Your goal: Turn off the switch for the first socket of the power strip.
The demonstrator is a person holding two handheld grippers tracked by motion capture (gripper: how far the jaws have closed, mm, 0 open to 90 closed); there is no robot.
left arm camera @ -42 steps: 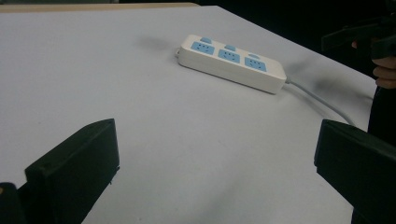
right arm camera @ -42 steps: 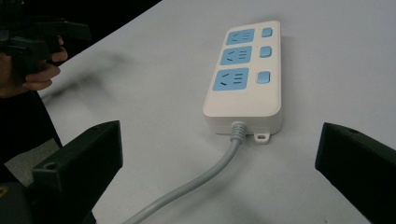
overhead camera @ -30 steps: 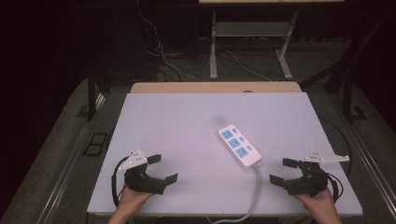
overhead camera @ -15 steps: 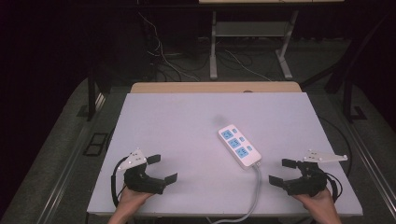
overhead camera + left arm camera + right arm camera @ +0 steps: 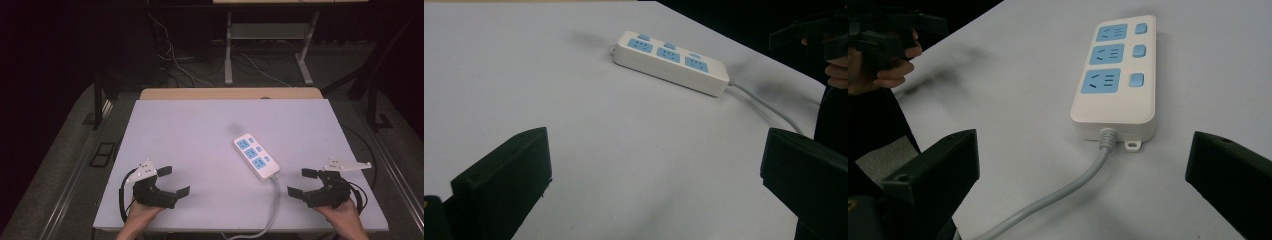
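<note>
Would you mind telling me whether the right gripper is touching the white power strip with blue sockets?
Apart. In the high view, bare table separates the right gripper from the white power strip, and its jaws stand open and empty.

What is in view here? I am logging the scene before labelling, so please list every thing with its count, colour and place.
power strip: 1, white with three blue sockets and three blue switches, lying flat right of the table's middle, nearer the right gripper
power strip cable: 1, light grey, runs from the strip's near end off the table's near edge
table: 1, pale top with a wooden edge at the far side
cables on the floor: several, pale, beyond the table
left gripper: 1, black with a grey plate on top, near left of the table, jaws open, empty
right gripper: 1, black with a grey plate on top, near right, jaws open, empty
hands: 2, one holding each gripper, at the near edge
</note>
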